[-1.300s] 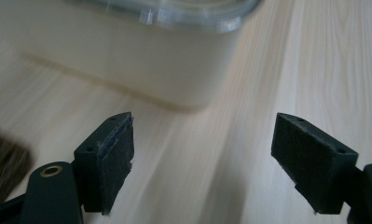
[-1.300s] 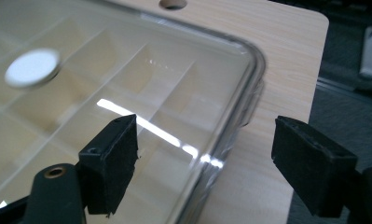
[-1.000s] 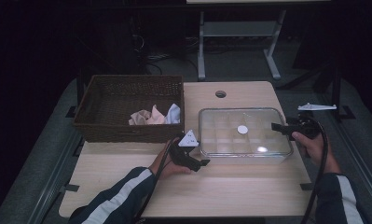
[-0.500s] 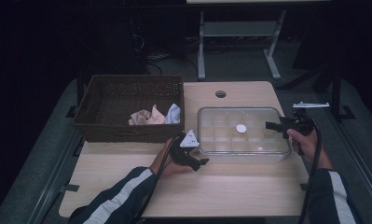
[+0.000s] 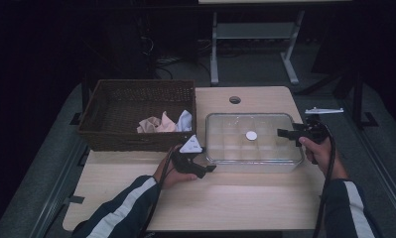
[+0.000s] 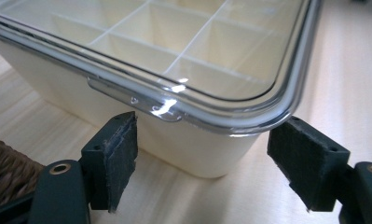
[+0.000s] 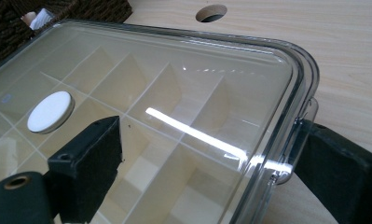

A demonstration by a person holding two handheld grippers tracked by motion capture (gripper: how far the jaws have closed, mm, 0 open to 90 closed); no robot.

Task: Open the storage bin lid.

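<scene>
Sitting on the wooden table (image 5: 265,198), just right of a dark wicker basket (image 5: 131,106), is a clear-lidded compartment box (image 5: 235,144) with a cream grid of dividers inside and a small white disc (image 5: 251,135) on its lid. Crumpled cloths (image 5: 163,123), pink and pale blue, lie in the basket's near right corner.

At the box's near left corner, the left gripper (image 5: 205,168) points at the wall below the lid. In the left gripper view its jaws have just been closing a little, yet they stand apart, one pad (image 6: 120,154) beside the lid's small tab (image 6: 132,98) and the other past the rounded corner; neither pad seems to press on the box, though the contact is hard to judge from this angle.

At the right end, the right gripper (image 5: 287,133) reaches over the lid's edge. Its jaws are spread wide, one above the lid surface, the other outside the rim by the side latch (image 7: 286,172), gripping nothing.
</scene>
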